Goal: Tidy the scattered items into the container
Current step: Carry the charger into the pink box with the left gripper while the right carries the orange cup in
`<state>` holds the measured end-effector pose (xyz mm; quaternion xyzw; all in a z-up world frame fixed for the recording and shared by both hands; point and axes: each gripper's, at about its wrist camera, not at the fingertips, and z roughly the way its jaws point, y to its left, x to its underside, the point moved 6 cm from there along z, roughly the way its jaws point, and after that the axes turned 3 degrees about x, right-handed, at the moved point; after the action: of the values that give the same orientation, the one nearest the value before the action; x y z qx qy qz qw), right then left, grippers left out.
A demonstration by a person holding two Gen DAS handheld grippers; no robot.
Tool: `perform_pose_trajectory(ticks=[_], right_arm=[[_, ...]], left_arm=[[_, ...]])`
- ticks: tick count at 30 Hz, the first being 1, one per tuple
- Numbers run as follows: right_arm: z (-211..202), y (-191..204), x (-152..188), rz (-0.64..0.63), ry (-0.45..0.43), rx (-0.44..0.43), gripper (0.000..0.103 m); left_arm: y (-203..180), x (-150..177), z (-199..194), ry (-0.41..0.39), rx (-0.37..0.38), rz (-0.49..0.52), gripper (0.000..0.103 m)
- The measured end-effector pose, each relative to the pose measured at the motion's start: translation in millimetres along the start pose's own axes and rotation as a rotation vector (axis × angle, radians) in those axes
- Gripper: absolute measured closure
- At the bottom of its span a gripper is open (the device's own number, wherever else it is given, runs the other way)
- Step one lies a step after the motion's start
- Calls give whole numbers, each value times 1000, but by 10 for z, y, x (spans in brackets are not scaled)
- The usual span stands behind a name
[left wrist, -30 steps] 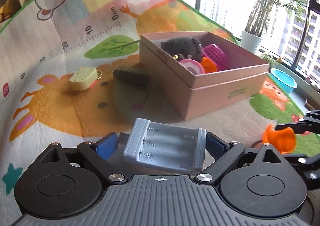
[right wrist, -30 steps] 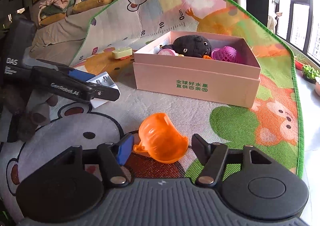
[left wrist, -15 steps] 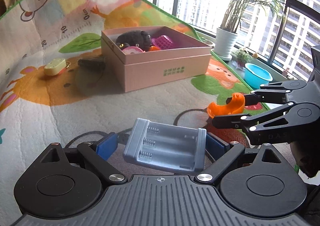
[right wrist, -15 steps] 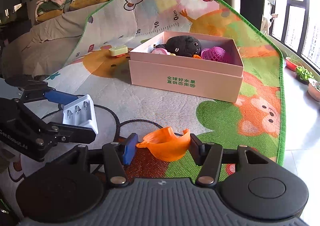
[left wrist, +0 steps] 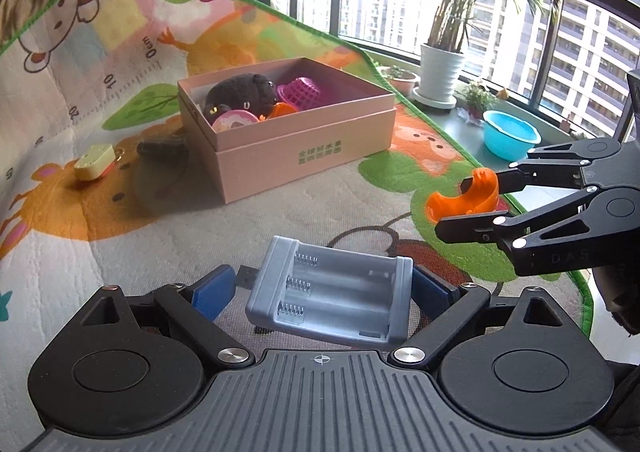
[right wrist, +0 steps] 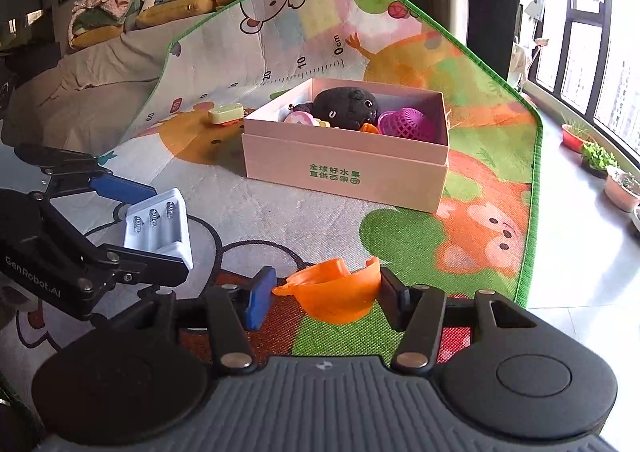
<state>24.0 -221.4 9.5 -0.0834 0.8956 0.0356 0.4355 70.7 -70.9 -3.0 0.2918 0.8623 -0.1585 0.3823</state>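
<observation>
- On the cartoon play mat (left wrist: 280, 212) sits a pink cardboard box (left wrist: 304, 148), open at the top, with green printed characters on its front wall.
- Inside the box lie a black plush toy (right wrist: 346, 108), a magenta mesh basket (right wrist: 406, 124), a round pink piece (left wrist: 234, 122) and a bit of orange, all crowded toward one side.
- Left claw (left wrist: 324, 288): its blue pads pinch a grey battery holder (left wrist: 332, 292) by its two short ends, spring side up, lifted clear of the mat and slightly tilted.
- From the right wrist view the same battery holder (right wrist: 158, 226) shows at the left, well short of the box.
- Right claw (right wrist: 324, 292): half spread and clamped on an orange cup-shaped toy (right wrist: 334, 292), which hangs with its opening upward between the pads.
- From the left wrist view the orange toy (left wrist: 466, 198) shows at the right, held above the mat's green patch and apart from the box.
- Behind the box, on the mat, lie a pale yellow block-shaped toy (left wrist: 94, 162) and, just beside the box wall, a dark object (left wrist: 162, 148) too dim to identify.
- Near the window stand a potted palm in a white pot (left wrist: 440, 72) and a blue basin (left wrist: 510, 132).
</observation>
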Motion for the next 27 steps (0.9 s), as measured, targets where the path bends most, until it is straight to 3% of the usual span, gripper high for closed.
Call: perform_pose_trajectory(ticks=[5,11,15,22,24,27], right_arm=[[5,-165,-236,20,-42,27,48],[126,-449,-944,80,-140,18,48],[364,-611,-1332,140,-162,11,48],[787,-709,-1576,170,-142,42,48],[892,-711,-1568,180,-123,42,36],[1002,-694,-1538,194,-98,37,32]], left_arm=[[47,-274,80,-48,-11,47,6],[198,-890,227,-203,-28,110,6],[334,-1203,485,-259,-30,109,6],[648,-1441,929,-217,-54,41,6],[745,-1428,1026,-188,-58,10,6],[827,-1374,1081,-175,-69,-8,6]])
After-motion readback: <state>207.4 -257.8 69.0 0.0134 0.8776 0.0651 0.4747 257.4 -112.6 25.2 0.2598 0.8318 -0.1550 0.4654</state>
